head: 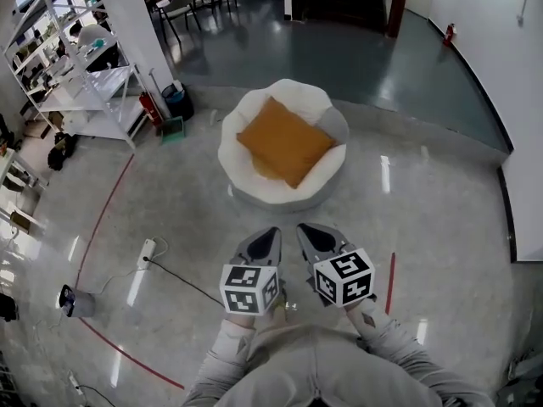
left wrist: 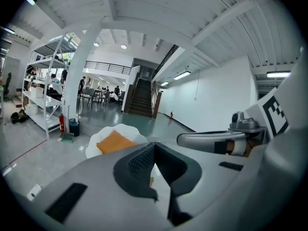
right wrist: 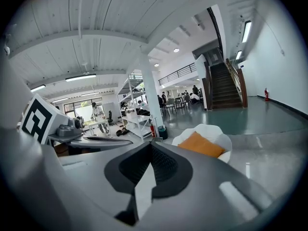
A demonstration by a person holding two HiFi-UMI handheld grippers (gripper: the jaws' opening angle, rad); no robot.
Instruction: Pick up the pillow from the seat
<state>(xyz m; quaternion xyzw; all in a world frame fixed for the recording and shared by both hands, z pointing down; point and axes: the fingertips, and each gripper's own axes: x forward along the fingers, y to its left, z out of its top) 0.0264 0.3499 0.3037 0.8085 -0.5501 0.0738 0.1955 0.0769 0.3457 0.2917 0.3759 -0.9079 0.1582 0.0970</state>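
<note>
An orange square pillow lies tilted in a round white seat on the glossy floor, ahead of me. Both grippers are held side by side short of the seat, pointing toward it, and neither touches it. My left gripper is shut with nothing in it, and so is my right gripper. In the left gripper view the pillow shows just beyond the shut left gripper. The right gripper view has the pillow to the right of the shut right gripper.
A white shelving rack stands at the left, with a red fire extinguisher and a green dustpan beside it. A power strip with a black cable lies on the floor left of me. A white wall runs along the right.
</note>
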